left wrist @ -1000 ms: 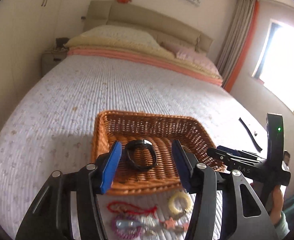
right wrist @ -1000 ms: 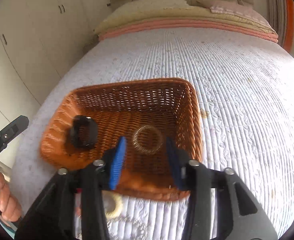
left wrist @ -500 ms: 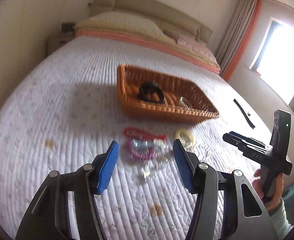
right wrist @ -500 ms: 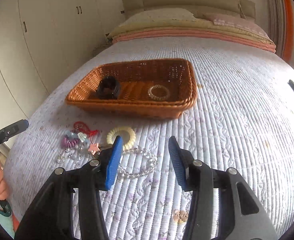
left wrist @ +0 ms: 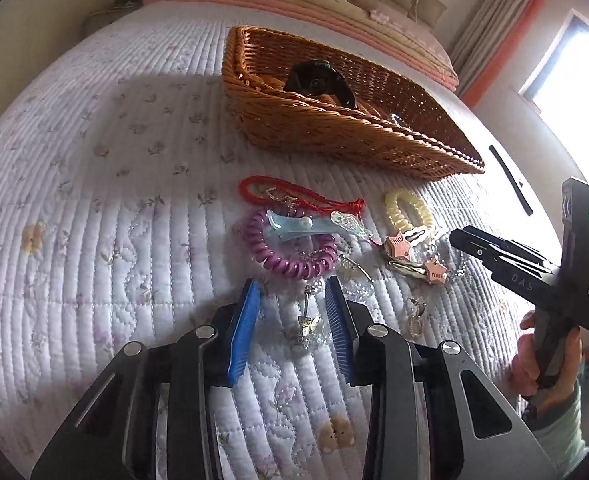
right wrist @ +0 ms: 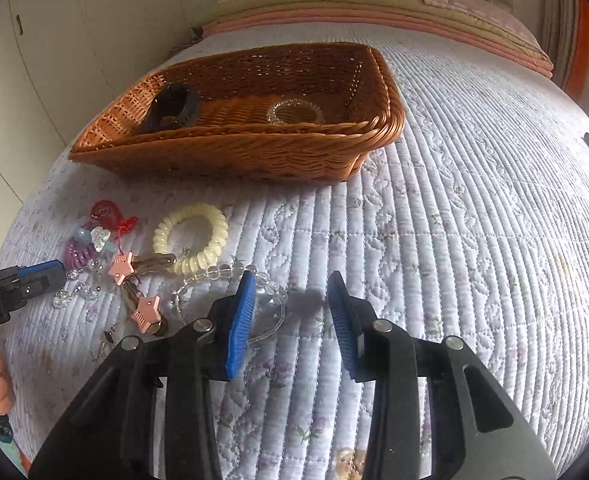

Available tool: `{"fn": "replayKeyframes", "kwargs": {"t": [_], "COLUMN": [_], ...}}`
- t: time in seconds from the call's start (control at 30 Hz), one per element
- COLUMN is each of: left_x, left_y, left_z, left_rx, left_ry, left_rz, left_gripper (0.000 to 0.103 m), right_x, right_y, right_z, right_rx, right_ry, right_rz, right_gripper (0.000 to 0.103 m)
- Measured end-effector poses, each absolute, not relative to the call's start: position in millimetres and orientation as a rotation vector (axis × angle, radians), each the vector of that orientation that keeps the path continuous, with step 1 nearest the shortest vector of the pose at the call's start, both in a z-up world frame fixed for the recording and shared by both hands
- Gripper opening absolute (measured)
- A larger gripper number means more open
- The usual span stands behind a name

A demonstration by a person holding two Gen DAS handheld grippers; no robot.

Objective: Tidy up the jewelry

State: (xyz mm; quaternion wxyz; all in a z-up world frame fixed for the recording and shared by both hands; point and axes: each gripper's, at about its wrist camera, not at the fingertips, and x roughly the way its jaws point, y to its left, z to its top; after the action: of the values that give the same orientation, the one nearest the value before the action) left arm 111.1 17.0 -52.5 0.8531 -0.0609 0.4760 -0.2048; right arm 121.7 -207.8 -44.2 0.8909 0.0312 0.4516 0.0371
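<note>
Left wrist: dropped closer since 0.5 s ago, left gripper (left wrist: pixel 292 292) spread over butterfly charm (left wrist: pixel 308 322), lower centre; right gripper (right wrist: pixel 290 292) likewise spread, empty.

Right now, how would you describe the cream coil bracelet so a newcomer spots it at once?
Start at the wicker basket on the quilted bed. On the quilt just in front of it lies a cluster of jewelry; the cream coil bracelet sits at the cluster's right end. It is the only pale yellow spiral ring; the other coil is purple.
</note>
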Motion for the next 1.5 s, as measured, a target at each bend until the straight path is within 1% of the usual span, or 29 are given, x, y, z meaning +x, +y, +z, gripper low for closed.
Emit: {"fn": "replayKeyframes", "kwargs": {"t": [0.03, 0.1, 0.13, 0.17, 0.2, 0.23, 0.27, 0.37, 0.6, 0.8, 0.87, 0.93, 1.03, 1.1, 1.17, 1.2, 1.23, 1.27, 1.4, 1.5], "left_x": [112, 112, 111, 109, 107, 104, 102, 87, 54, 49, 47, 46, 42, 39, 35, 35, 34, 33, 28, 19], "left_y": [12, 4, 1, -2, -5, -6, -6, -3, 15, 22, 22, 17, 6, 0, -5, -5, -7, -8, 4, 18], "left_z": [-51, -52, -52, -53, -53, -52, -52, -48, -46, -48, -48, -49, -49, -51, -52, -52, -52, -51, -23, 15], "left_rx": [-0.108, -0.053, -0.028, 0.006, 0.036, 0.05, 0.059, 0.063, -0.002, -0.041, -0.045, -0.033, 0.027, 0.06, 0.103, 0.114, 0.13, 0.138, 0.016, -0.077], "left_ry": [0.999, 0.995, 0.991, 0.985, 0.978, 0.972, 0.969, 0.964, 0.983, 0.97, 0.97, 0.97, 0.963, 0.952, 0.928, 0.92, 0.915, 0.911, 0.869, 0.781], "left_rz": [-0.419, -0.375, -0.357, -0.336, -0.326, -0.321, -0.317, -0.318, -0.381, -0.391, -0.395, -0.391, -0.356, -0.337, -0.324, -0.32, -0.315, -0.319, -0.453, -0.55], "left_gripper": [0.032, 0.026, 0.021, 0.018, 0.015, 0.013, 0.008, 0.004, 0.004, 0.008, 0.015, 0.018, 0.022, 0.023, 0.02, 0.016, 0.009, 0.002, 0.002, 0.002], "right_x": [123, 123, 121, 120, 117, 115, 112, 99, 69, 76, 79, 84, 87, 89, 88, 87, 86, 84, 73, 62], "right_y": [-206, -200, -197, -195, -192, -191, -189, -190, -195, -194, -193, -191, -188, -184, -177, -173, -169, -165, -165, -167], "right_z": [-46, -47, -47, -47, -47, -47, -47, -44, -45, -45, -45, -47, -48, -50, -52, -53, -53, -53, -41, -15], "right_rx": [0.051, 0.011, -0.003, -0.017, -0.034, -0.046, -0.052, -0.038, -0.017, 0.008, -0.02, -0.05, -0.074, -0.106, -0.152, -0.183, -0.211, -0.226, -0.153, -0.099], "right_ry": [0.94, 0.937, 0.936, 0.936, 0.932, 0.928, 0.925, 0.924, 0.927, 0.938, 0.936, 0.935, 0.936, 0.932, 0.928, 0.923, 0.917, 0.914, 0.901, 0.846], "right_rz": [0.073, 0.065, 0.065, 0.059, 0.049, 0.048, 0.048, 0.063, 0.093, 0.111, 0.102, 0.092, 0.091, 0.084, 0.067, 0.058, 0.057, 0.066, 0.132, 0.169], "right_gripper": [0.032, 0.029, 0.023, 0.016, 0.013, 0.007, 0.007, 0.007, 0.007, 0.009, 0.011, 0.011, 0.014, 0.014, 0.014, 0.013, 0.006, 0.007, 0.006, 0.006]}}
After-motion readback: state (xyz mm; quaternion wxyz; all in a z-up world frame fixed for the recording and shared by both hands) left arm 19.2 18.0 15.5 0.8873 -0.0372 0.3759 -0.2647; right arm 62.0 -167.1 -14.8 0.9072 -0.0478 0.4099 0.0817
